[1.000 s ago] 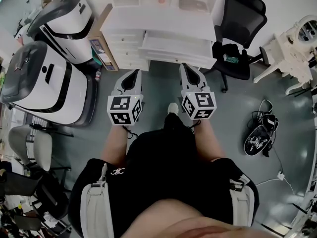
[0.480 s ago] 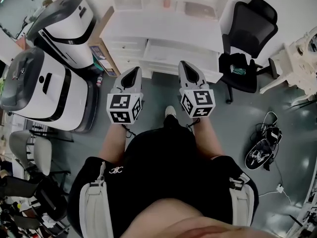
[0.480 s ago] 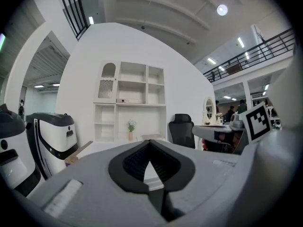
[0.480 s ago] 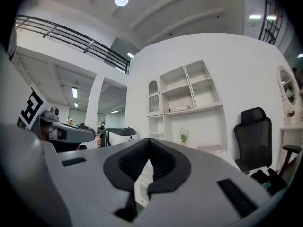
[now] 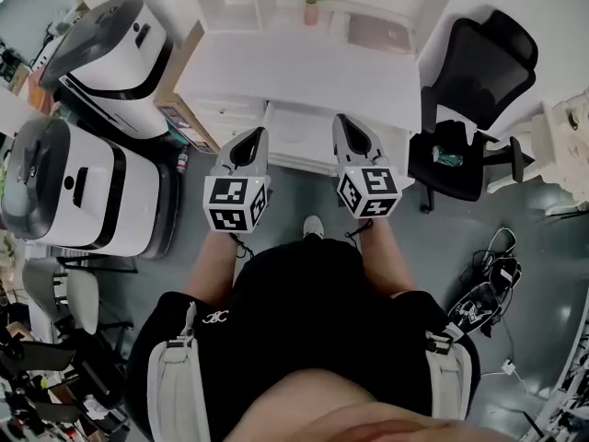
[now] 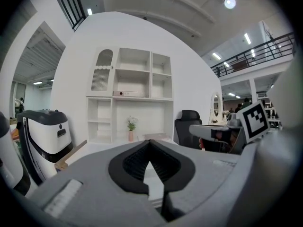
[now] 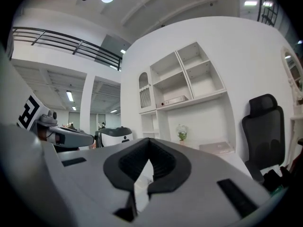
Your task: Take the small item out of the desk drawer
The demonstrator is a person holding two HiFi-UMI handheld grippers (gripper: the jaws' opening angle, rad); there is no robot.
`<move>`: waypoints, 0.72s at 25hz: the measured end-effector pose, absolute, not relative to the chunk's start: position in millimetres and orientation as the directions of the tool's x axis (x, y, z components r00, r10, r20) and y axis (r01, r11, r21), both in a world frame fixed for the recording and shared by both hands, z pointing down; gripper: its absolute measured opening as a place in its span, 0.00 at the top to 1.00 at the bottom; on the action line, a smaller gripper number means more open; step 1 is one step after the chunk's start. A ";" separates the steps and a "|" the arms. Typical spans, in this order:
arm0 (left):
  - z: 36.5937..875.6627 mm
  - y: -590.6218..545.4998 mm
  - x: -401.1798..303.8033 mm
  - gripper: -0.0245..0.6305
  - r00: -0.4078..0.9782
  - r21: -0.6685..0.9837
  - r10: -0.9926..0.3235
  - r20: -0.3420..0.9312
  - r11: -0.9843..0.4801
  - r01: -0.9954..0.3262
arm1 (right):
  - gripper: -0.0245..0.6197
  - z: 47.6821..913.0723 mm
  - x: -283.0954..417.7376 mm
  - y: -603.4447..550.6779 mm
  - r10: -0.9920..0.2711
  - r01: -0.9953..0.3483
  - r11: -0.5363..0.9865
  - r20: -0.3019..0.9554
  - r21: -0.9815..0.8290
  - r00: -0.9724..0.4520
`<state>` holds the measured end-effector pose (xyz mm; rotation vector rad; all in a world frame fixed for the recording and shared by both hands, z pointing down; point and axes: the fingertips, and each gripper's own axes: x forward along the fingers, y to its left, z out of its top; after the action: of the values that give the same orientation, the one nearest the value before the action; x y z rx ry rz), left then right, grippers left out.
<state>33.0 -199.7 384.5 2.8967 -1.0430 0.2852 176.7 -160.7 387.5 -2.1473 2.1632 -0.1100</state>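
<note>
Forearms (image 5: 213,263) reach forward side by side, holding the left claw (image 5: 259,133) and right claw (image 5: 339,119) level, tips toward 12 o'clock at the white tabletop (image 5: 304,72). Both claws have their jaws pressed together, with nothing between them. The drawer (image 5: 299,141) lies just beyond the tips, partly covered by them. Its inside does not show, so the small item cannot be made out. A black chair (image 5: 474,72) stands at 2 o'clock.

desk (image 5: 304,72): matt white wood | chair (image 5: 483,63): black cloth | floor (image 5: 543,247): smooth, glossy
</note>
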 end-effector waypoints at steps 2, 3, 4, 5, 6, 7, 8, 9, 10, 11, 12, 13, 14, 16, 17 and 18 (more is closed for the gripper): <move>386.1 -222.8 49.4 0.94 0.746 -0.006 -0.635 0.200 -0.762 -0.648 | 0.97 390.1 191.8 -185.5 -1.000 -0.992 0.031 0.000 -0.119 -0.031; 386.4 -233.8 57.2 0.94 0.740 -0.002 -0.641 0.203 -0.756 -0.654 | 0.97 391.4 198.7 -197.6 -0.999 -0.992 0.045 0.007 -0.120 -0.046; 386.9 -244.7 64.6 0.94 0.734 0.000 -0.647 0.207 -0.750 -0.662 | 0.97 393.0 205.1 -209.7 -0.998 -0.991 0.060 0.015 -0.117 -0.062; 387.8 -255.8 71.5 0.94 0.727 0.002 -0.653 0.211 -0.743 -0.669 | 0.97 394.9 211.0 -221.7 -0.997 -0.991 0.075 0.022 -0.114 -0.078; 389.3 -266.8 77.6 0.94 0.720 0.004 -0.659 0.216 -0.737 -0.676 | 0.97 397.2 216.3 -233.6 -0.995 -0.990 0.090 0.029 -0.110 -0.093; 391.5 -277.4 82.6 0.94 0.714 0.006 -0.664 0.224 -0.731 -0.682 | 0.97 399.8 220.7 -245.0 -0.993 -0.989 0.104 0.036 -0.109 -0.108; 394.2 -287.1 86.3 0.94 0.707 0.009 -0.668 0.233 -0.725 -0.689 | 0.97 403.0 224.0 -256.0 -0.991 -0.987 0.118 0.044 -0.110 -0.124; 397.0 -295.3 88.4 0.94 0.699 0.011 -0.672 0.243 -0.719 -0.695 | 0.97 406.7 226.2 -266.3 -0.989 -0.985 0.133 0.054 -0.112 -0.140; 399.9 -302.2 88.9 0.94 0.691 0.014 -0.677 0.253 -0.712 -0.702 | 0.97 411.1 227.4 -275.8 -0.986 -0.982 0.148 0.067 -0.114 -0.156; 402.9 -308.1 87.8 0.94 0.683 0.019 -0.682 0.262 -0.704 -0.710 | 0.97 416.2 227.5 -284.7 -0.982 -0.980 0.162 0.082 -0.114 -0.172; 406.0 -314.3 85.1 0.94 0.673 0.025 -0.688 0.271 -0.694 -0.719 | 0.97 421.7 226.7 -293.4 -0.978 -0.978 0.176 0.097 -0.114 -0.187; 409.2 -321.3 81.4 0.94 0.664 0.031 -0.694 0.280 -0.685 -0.728 | 0.97 427.3 225.1 -302.2 -0.973 -0.976 0.188 0.114 -0.112 -0.201; 412.3 -329.1 76.8 0.94 0.654 0.037 -0.699 0.288 -0.675 -0.737 | 0.97 432.6 223.0 -311.0 -0.969 -0.974 0.199 0.130 -0.110 -0.212; 418.3 -344.3 65.6 0.94 0.638 0.051 -0.709 0.301 -0.656 -0.753 | 0.97 442.1 217.4 -326.0 -0.960 -0.972 0.213 0.162 -0.099 -0.227; 420.8 -351.1 59.5 0.94 0.632 0.060 -0.713 0.303 -0.647 -0.760 | 0.97 446.1 213.8 -331.6 -0.956 -0.971 0.220 0.176 -0.091 -0.233; 423.1 -357.5 53.4 0.94 0.627 0.068 -0.717 0.304 -0.641 -0.765 | 0.97 450.0 209.7 -336.4 -0.953 -0.971 0.227 0.188 -0.080 -0.239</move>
<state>53.4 -357.5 423.1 2.6582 -1.2241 0.3723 209.7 -336.4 450.0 -1.9957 2.5367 -0.2918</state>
